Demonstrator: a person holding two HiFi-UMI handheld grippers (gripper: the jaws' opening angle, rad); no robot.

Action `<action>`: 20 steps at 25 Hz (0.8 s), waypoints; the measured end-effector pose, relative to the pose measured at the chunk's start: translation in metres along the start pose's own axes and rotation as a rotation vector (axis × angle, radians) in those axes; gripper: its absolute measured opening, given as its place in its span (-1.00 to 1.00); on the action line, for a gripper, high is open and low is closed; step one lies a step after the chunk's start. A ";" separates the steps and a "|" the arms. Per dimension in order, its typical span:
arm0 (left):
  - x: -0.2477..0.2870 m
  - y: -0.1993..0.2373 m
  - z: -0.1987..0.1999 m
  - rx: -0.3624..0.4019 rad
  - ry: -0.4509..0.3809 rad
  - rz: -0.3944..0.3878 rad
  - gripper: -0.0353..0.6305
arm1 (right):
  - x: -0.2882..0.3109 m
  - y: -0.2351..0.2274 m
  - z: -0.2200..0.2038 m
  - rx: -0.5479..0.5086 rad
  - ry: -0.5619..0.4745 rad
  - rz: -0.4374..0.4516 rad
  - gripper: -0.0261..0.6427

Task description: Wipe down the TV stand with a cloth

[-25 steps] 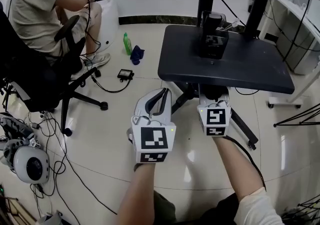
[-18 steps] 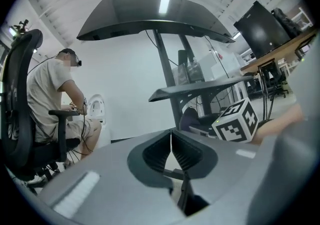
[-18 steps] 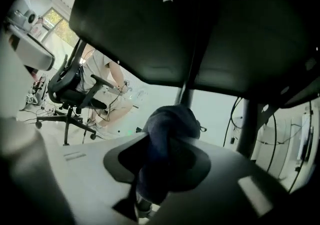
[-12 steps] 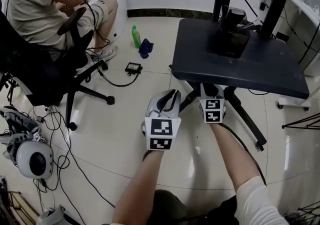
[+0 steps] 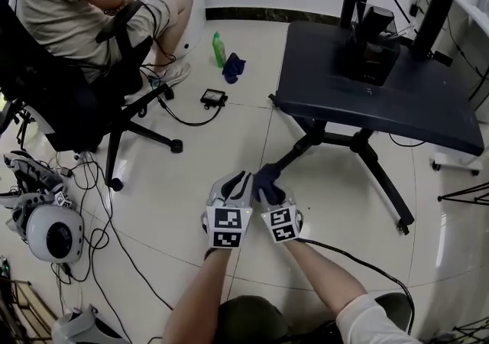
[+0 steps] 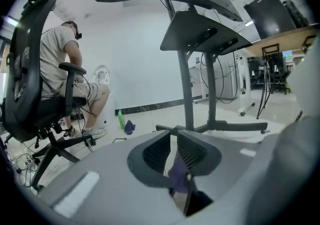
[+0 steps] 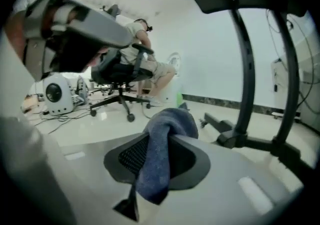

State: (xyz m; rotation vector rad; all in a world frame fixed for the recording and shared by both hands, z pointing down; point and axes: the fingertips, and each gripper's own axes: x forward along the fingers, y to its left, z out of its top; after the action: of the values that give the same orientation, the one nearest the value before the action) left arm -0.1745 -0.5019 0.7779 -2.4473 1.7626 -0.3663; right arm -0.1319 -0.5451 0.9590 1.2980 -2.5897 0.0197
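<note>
The TV stand (image 5: 382, 102) is a dark shelf on two black posts with splayed legs, ahead and to the right. Low over the floor in front of it, my right gripper (image 5: 270, 189) is shut on a blue cloth (image 5: 266, 176). In the right gripper view the cloth (image 7: 159, 161) drapes over the jaws. Close beside it on the left, my left gripper (image 5: 238, 182) is open; its jaws have just been opening. In the left gripper view a scrap of purple-blue cloth (image 6: 178, 175) shows low in the gap, and the pads are not pressing on it.
A person (image 5: 69, 6) sits in a black office chair (image 5: 84, 98) at the left, with cables across the floor. A green bottle (image 5: 218, 50), a second blue rag (image 5: 233, 67) and a small black box (image 5: 213, 97) lie ahead. A white headset (image 5: 47, 232) rests at the left.
Both grippers have dropped low and drawn back from the stand's edge, ending side by side. The left jaws have opened. The blue cloth now shows at the right gripper's tip.
</note>
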 end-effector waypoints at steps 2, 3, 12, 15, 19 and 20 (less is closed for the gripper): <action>-0.012 0.005 -0.006 0.001 0.009 0.014 -0.30 | 0.000 0.062 -0.019 -0.031 0.029 0.104 -0.61; -0.018 0.007 -0.008 -0.005 0.007 0.020 -0.29 | -0.003 0.086 -0.026 -0.059 0.039 0.144 -0.61; -0.081 0.007 0.125 -0.009 -0.266 0.060 -0.23 | -0.123 0.000 0.167 -0.197 -0.273 -0.052 -0.62; -0.109 -0.012 0.215 -0.068 -0.431 0.028 -0.19 | -0.209 -0.072 0.241 -0.207 -0.342 -0.190 -0.62; -0.091 -0.113 0.266 -0.055 -0.472 -0.188 -0.29 | -0.343 -0.154 0.272 -0.146 -0.404 -0.409 -0.62; -0.086 -0.136 0.271 -0.063 -0.467 -0.228 -0.33 | -0.365 -0.163 0.273 -0.142 -0.395 -0.447 -0.62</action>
State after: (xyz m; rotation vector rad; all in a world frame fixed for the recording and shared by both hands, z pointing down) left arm -0.0063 -0.3916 0.5349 -2.5116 1.3268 0.2347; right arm 0.1496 -0.3891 0.5973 1.9520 -2.4630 -0.5380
